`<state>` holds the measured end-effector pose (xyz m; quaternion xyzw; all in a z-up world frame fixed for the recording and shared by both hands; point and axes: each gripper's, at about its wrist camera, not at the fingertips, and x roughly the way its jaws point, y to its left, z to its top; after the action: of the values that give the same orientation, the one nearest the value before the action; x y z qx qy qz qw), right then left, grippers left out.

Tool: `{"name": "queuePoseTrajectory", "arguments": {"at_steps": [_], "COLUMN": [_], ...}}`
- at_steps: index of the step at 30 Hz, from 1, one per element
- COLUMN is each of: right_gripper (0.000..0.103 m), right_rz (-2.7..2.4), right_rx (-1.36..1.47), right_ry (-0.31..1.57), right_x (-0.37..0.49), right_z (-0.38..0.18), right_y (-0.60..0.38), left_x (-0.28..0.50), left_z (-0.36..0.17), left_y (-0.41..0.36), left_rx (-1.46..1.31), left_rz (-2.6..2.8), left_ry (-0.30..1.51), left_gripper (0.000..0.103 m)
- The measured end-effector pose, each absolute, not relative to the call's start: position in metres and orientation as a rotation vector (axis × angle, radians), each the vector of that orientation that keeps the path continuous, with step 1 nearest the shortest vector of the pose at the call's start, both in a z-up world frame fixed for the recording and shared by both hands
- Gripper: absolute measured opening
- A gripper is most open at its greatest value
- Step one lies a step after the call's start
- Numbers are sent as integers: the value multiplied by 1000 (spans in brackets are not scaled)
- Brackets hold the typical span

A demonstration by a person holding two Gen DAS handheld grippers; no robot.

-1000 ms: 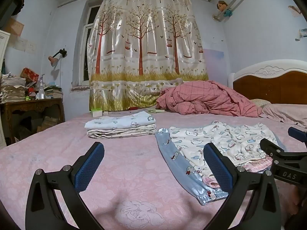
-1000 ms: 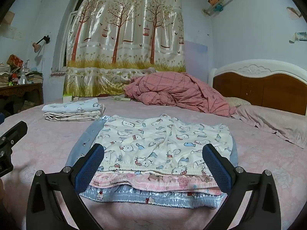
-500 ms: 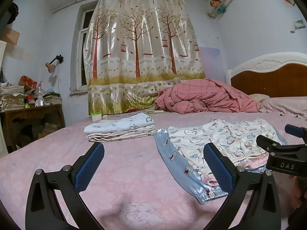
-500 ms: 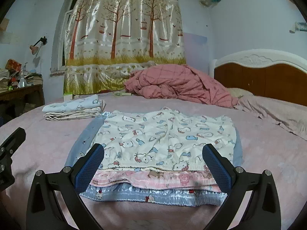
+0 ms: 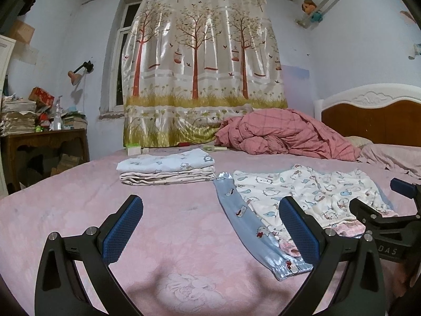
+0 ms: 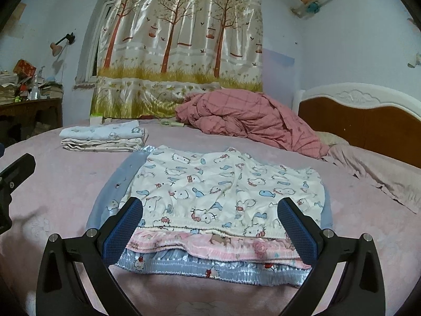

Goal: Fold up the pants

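Observation:
A stack of flat pants lies on the pink bed: white cartoon-print pants [image 6: 223, 184] on top, a pink pair [image 6: 210, 247] under them, and a shiny blue pair [image 6: 210, 266] at the bottom. The stack also shows in the left wrist view [image 5: 302, 192], to the right. My right gripper [image 6: 210, 231] is open and empty, just in front of the waistbands. My left gripper [image 5: 210, 231] is open and empty over bare bedspread, left of the stack. The right gripper [image 5: 389, 221] shows at the left view's right edge.
A pile of folded pants [image 5: 165, 168] sits further back on the left, also in the right wrist view [image 6: 102, 138]. A crumpled pink plaid quilt [image 6: 250, 121] lies by the headboard [image 6: 368, 121]. A cluttered wooden desk [image 5: 44, 142] stands off the bed's left side.
Both grippers have drifted slightly, with small shifts of view; the right one is a little closer to the waistbands. The pants have not moved. Both stay open.

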<state>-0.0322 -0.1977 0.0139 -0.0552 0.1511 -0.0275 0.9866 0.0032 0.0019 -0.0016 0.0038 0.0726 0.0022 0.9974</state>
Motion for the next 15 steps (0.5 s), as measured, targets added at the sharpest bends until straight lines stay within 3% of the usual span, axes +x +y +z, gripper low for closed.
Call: {"name": "queuePoseTrajectory", "arguments": {"at_steps": [15], "right_gripper": [103], "right_rz": [-43], "right_rx": [-74], "right_ry": [287], "right_x": [-38], "right_z": [19], "right_y": [-208], "left_x": [1], "left_z": [-1], "left_y": [3], "left_rx": [27], "left_rz": [3], "left_ry": [141], "left_gripper": [103]}}
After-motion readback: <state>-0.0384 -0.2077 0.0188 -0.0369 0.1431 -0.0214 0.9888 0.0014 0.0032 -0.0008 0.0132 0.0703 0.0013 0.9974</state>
